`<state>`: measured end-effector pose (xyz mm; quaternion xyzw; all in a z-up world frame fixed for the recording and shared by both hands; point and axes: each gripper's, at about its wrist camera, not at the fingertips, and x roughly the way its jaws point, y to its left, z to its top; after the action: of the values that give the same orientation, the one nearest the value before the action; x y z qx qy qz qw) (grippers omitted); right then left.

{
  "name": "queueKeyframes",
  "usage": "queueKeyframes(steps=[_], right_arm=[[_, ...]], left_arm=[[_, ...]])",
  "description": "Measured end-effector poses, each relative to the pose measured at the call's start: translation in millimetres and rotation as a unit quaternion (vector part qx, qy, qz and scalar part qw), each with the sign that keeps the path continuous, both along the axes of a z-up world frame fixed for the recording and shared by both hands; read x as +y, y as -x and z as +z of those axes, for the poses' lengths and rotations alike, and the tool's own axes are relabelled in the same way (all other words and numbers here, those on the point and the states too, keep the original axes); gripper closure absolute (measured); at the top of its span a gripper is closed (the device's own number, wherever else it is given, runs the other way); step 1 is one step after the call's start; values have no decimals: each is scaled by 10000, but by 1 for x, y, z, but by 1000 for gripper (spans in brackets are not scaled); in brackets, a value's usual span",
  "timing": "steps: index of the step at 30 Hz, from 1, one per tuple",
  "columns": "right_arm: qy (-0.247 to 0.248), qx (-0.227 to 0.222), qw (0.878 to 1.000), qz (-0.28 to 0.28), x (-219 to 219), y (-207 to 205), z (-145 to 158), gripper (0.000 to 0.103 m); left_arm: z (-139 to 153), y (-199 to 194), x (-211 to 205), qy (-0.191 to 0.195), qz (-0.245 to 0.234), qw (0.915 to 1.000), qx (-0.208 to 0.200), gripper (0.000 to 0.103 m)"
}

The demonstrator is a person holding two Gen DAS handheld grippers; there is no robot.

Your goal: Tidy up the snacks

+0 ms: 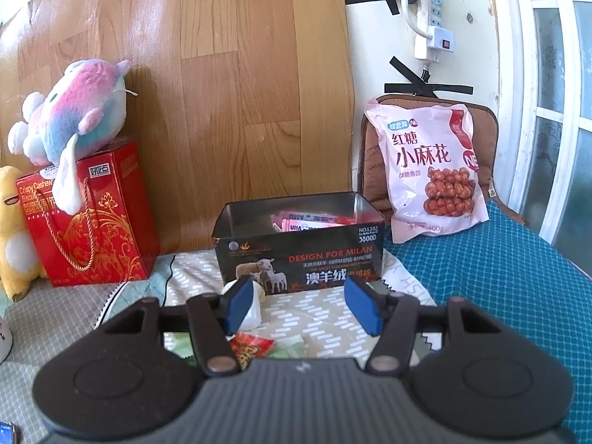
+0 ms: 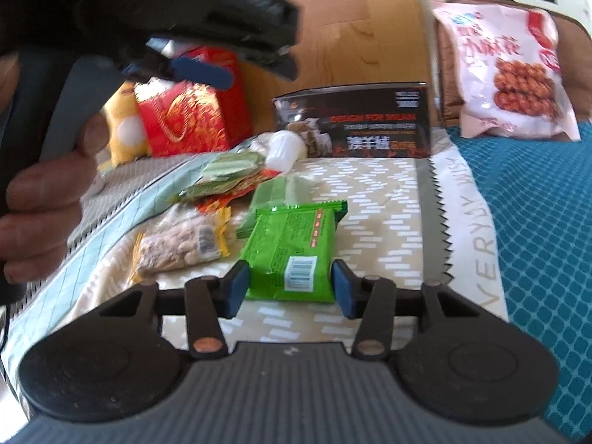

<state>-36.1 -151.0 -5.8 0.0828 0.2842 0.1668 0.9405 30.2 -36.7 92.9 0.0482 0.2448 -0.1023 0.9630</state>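
A wood-grain panel [image 1: 222,92] leans against the cream wall [image 1: 373,55]. Right of the panel hang a power strip [image 1: 431,18] and black tape [image 1: 429,88]; farther right, a bright window [image 1: 555,92].

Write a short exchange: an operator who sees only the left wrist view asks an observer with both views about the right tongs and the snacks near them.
Operator: I see only the tin and my open left tongs. What are the right tongs doing?
Observer: The right tongs have a green packet between them, pads against its two sides.
Operator: What lies beside it?
Observer: A clear nut packet lies just to its left on the cloth.
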Motion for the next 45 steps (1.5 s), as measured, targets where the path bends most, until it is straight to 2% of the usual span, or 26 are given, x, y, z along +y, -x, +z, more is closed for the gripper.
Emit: queueKeyframes(steps=[5,21,23,40,42,43,45], right_arm=[[-400,70,9983,-417,-16,-4,-1,52],[-449,68,9984,-332,-16,-5,-1,53],[-444,69,9986,-286,-16,-5,-2,57],[-435,-30,9990,-105,-16,-3,-1,69],[-444,-80,9990,-28,-16,-2,0,72],[-452,-141,9989,26,-14,1,1,79],[-432,-206,9987,169,-12,3,2,80]], left_arm=[[-4,-3,-5,-78,-34,9999,53,47],[-12,-10,-22,-306,-117,9994,129,46],[-13,-10,-23,-317,-123,9993,138,46],[-18,-16,-24,-324,-131,9991,231,45],[-18,-18,-13,-197,-102,9994,271,45],[-18,-20,-6,-112,-49,9995,292,45],[-18,-23,14,123,57,9994,331,45]])
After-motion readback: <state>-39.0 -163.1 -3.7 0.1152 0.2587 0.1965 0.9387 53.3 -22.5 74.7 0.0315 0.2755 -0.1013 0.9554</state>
